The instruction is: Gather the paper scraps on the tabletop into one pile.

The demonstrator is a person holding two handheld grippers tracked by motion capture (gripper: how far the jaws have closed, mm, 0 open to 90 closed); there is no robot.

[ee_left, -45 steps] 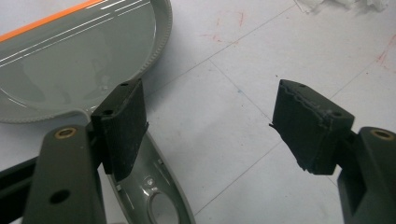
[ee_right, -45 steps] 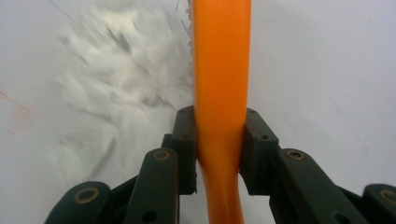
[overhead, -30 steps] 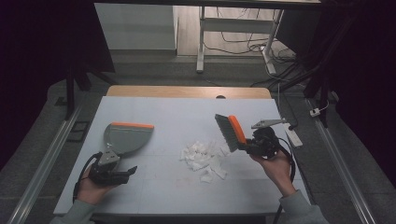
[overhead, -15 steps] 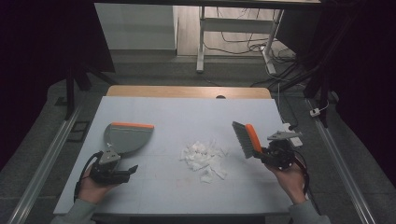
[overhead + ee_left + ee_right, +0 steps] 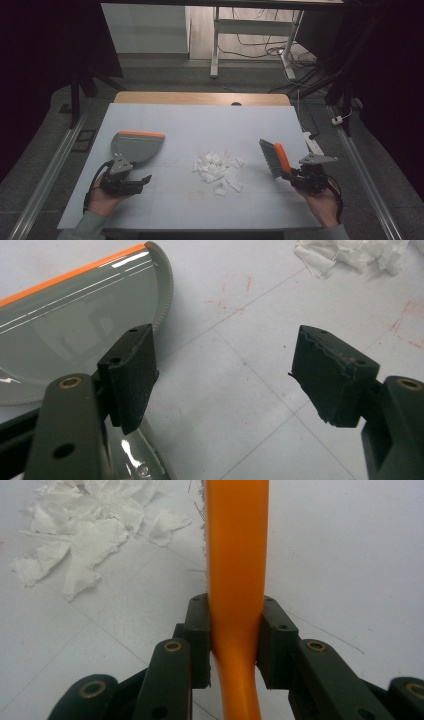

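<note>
A pile of torn white paper scraps (image 5: 217, 167) lies at the middle of the white table (image 5: 200, 120). In the right gripper view the scraps (image 5: 90, 525) lie at the upper left. A grey dustpan with an orange lip (image 5: 137, 145) lies flat at the left. My left gripper (image 5: 144, 178) rests just in front of the dustpan, open, with bare table between its jaws (image 5: 225, 345); the dustpan (image 5: 60, 330) is beside its left jaw. My right gripper (image 5: 295, 175) is shut on the orange handle (image 5: 235, 555) of a hand brush (image 5: 274, 157), bristles turned toward the pile.
A wooden strip (image 5: 200, 98) runs along the table's far edge. A white power strip (image 5: 311, 142) lies at the right edge. Metal rails flank the table; a desk frame and floor cables stand beyond it.
My right gripper has carried the brush to the right and lower, away from the paper pile toward the table's right side. The left gripper and dustpan have stayed put.
</note>
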